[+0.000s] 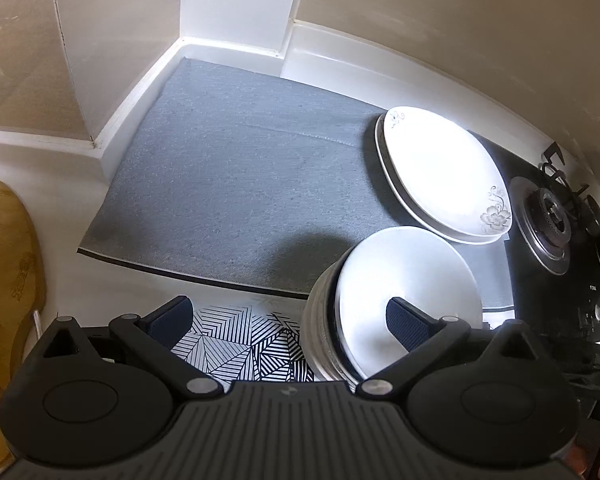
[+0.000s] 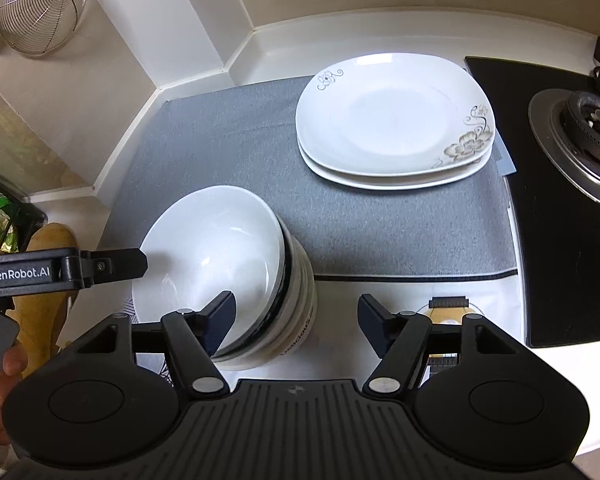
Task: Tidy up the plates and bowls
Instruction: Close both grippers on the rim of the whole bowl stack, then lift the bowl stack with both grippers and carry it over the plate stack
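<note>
A stack of several white bowls (image 2: 223, 256) stands on the counter at the near edge of a grey mat (image 2: 227, 148); it also shows in the left wrist view (image 1: 404, 288). Two white square plates with flower prints (image 2: 392, 120) are stacked on the mat's far right, also in the left wrist view (image 1: 440, 172). My left gripper (image 1: 289, 322) is open, its right finger over the bowl stack's rim. My right gripper (image 2: 295, 316) is open and straddles the right wall of the stack. The left gripper's finger (image 2: 115, 266) reaches the bowl's left rim.
A black gas hob with a burner (image 2: 588, 128) lies right of the mat. A wooden board (image 1: 3, 280) lies at the left. A wire strainer (image 2: 39, 4) hangs far left. A black-and-white patterned mat (image 1: 239, 344) lies under the bowls. Walls close the back.
</note>
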A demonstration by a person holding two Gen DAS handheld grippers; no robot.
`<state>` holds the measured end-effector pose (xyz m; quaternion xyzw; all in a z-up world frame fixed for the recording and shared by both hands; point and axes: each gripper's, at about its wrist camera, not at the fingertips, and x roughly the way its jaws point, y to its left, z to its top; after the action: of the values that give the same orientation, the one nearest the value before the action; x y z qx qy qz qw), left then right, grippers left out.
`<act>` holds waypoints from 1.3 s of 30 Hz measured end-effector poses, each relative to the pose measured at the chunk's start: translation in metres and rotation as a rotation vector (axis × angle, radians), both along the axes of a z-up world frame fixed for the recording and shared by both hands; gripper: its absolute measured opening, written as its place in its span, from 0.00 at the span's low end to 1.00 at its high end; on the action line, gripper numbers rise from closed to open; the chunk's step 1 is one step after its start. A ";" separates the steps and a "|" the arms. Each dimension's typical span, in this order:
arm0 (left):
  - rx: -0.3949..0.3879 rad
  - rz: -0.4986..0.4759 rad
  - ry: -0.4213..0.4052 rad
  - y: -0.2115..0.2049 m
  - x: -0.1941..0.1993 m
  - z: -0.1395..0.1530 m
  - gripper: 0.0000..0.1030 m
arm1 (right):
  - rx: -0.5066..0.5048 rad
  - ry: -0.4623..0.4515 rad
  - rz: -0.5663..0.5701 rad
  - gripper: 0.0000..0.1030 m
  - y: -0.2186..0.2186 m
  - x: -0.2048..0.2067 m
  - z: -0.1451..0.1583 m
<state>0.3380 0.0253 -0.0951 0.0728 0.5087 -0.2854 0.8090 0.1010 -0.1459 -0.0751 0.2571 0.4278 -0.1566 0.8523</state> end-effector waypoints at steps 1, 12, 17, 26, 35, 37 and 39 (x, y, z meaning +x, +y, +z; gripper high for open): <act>-0.004 0.001 -0.001 0.001 0.000 0.001 0.99 | -0.001 -0.001 -0.002 0.70 0.000 -0.001 0.000; -0.026 0.012 0.041 0.002 0.003 -0.010 0.99 | 0.004 -0.007 -0.032 0.75 -0.001 -0.008 -0.001; -0.025 0.008 0.106 -0.005 0.009 -0.029 0.99 | 0.013 -0.003 -0.029 0.76 -0.003 -0.009 -0.007; -0.072 0.073 0.267 -0.010 0.025 -0.054 0.99 | 0.139 0.030 0.008 0.76 -0.026 0.012 -0.024; -0.073 0.116 0.338 -0.011 0.034 -0.074 1.00 | 0.265 0.096 0.046 0.76 -0.038 0.042 -0.048; -0.073 0.126 0.351 -0.009 0.036 -0.078 0.99 | 0.272 0.106 0.057 0.76 -0.038 0.045 -0.052; -0.081 0.134 0.364 -0.007 0.038 -0.081 0.99 | 0.279 0.118 0.068 0.76 -0.038 0.049 -0.055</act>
<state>0.3755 0.0180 -0.1761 -0.0466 0.6382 -0.2599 0.7232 0.1504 -0.1834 -0.1302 0.3487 0.5031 -0.0812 0.7866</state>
